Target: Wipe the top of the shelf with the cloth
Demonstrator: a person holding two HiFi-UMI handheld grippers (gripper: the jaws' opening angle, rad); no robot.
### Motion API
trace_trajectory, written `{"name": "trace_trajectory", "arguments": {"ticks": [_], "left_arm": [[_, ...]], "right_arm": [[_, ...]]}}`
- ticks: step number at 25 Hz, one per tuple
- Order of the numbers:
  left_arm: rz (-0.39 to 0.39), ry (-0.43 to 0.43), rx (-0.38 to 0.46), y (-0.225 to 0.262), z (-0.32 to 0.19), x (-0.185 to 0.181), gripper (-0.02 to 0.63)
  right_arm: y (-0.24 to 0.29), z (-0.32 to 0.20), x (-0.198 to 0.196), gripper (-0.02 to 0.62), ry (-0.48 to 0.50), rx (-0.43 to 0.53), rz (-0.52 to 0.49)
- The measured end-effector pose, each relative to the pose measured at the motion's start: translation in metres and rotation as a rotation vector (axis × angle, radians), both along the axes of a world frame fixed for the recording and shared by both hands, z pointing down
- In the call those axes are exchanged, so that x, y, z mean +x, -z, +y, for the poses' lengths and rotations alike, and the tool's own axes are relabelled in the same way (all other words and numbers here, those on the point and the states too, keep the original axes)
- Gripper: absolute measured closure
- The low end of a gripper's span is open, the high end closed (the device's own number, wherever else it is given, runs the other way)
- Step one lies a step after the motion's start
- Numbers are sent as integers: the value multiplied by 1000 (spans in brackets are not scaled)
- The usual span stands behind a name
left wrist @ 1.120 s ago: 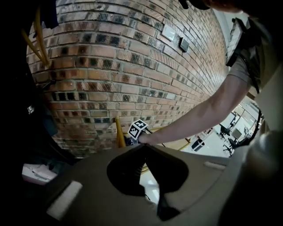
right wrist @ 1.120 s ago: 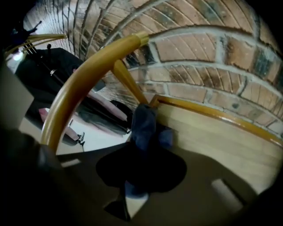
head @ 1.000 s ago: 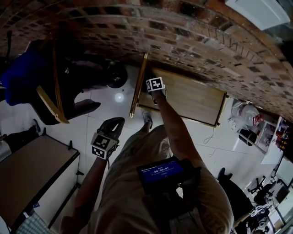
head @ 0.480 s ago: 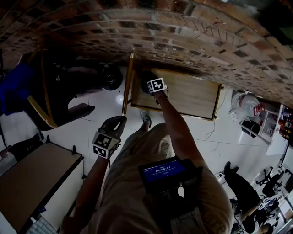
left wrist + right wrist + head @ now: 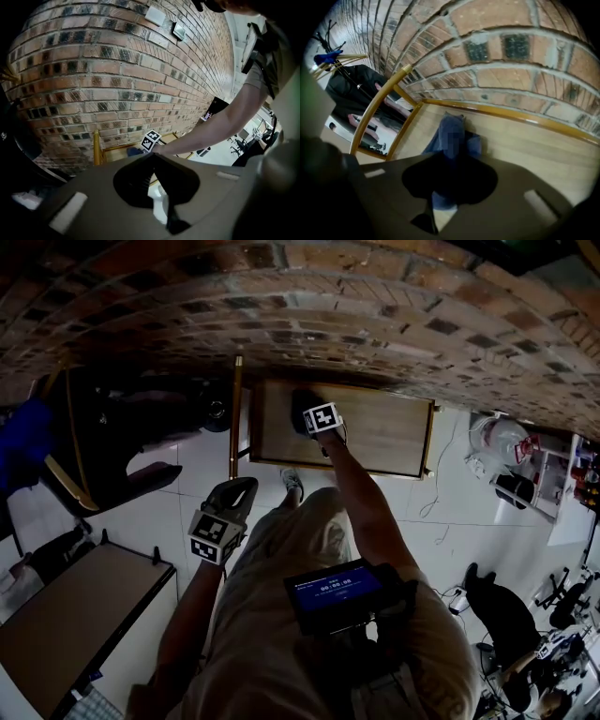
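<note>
The wooden shelf top (image 5: 384, 437) stands against the brick wall. A dark blue cloth (image 5: 302, 409) lies on its left part. My right gripper (image 5: 314, 423) is down on the shelf, shut on the cloth. In the right gripper view the blue cloth (image 5: 452, 136) runs from the shut jaws out over the shelf top (image 5: 534, 145) toward its raised wooden rim. My left gripper (image 5: 232, 498) hangs over the white floor, apart from the shelf, jaws shut and holding nothing. From the left gripper view the shelf (image 5: 117, 152) and cloth (image 5: 134, 151) show ahead.
A brick wall (image 5: 328, 324) backs the shelf. A wooden pole (image 5: 234, 418) stands at the shelf's left end, with dark coats on a stand (image 5: 103, 437) beyond it. A table (image 5: 66, 615) is at the lower left. Bags and clutter (image 5: 506, 465) sit to the right.
My right gripper has slid the cloth to the right along the shelf top, away from its left end. The left gripper has stayed where it was.
</note>
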State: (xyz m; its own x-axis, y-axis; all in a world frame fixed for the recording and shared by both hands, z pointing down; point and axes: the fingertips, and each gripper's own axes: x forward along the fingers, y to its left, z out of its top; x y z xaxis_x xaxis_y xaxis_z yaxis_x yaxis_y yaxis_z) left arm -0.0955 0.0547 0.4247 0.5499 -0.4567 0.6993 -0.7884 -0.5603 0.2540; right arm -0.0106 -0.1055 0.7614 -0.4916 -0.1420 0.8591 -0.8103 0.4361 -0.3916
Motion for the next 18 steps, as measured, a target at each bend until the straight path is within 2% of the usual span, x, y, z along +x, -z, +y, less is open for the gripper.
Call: {"name": "trace_trajectory", "arguments": {"ticks": [7, 18], "left_arm": [[-5, -27, 1, 1, -6, 45, 603], [1, -86, 10, 7, -24, 112, 603]], "right_arm": [[-3, 8, 69, 522, -18, -1, 43], [-8, 17, 190, 522, -106, -26, 99]]}}
